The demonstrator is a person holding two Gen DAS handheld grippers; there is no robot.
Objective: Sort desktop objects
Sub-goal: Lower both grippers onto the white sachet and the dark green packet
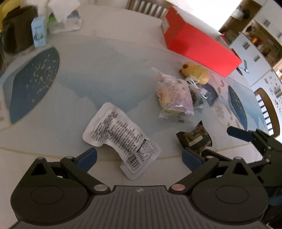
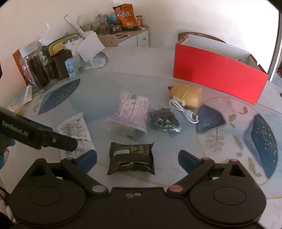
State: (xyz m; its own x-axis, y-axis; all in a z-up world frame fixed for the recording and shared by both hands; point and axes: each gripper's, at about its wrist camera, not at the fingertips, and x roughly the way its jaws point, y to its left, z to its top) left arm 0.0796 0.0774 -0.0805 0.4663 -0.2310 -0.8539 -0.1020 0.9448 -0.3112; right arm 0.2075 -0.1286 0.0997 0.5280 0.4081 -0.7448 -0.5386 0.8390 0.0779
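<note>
Your right gripper, fingers apart and empty, faces the dark snack packet lying crosswise between them on the table; left gripper, fingers also apart, hovers over the white sachet.

Background clutter, far side of worktop from the jaws

Far left of jaws: glass jar w/ white lid, dark mug beside it, small blue carton just right of mug. Behind, vs wall: white cabinet w/ orange snack bag on top. Far right, beyond the jaws: wooden chair at worktop edge.
</note>
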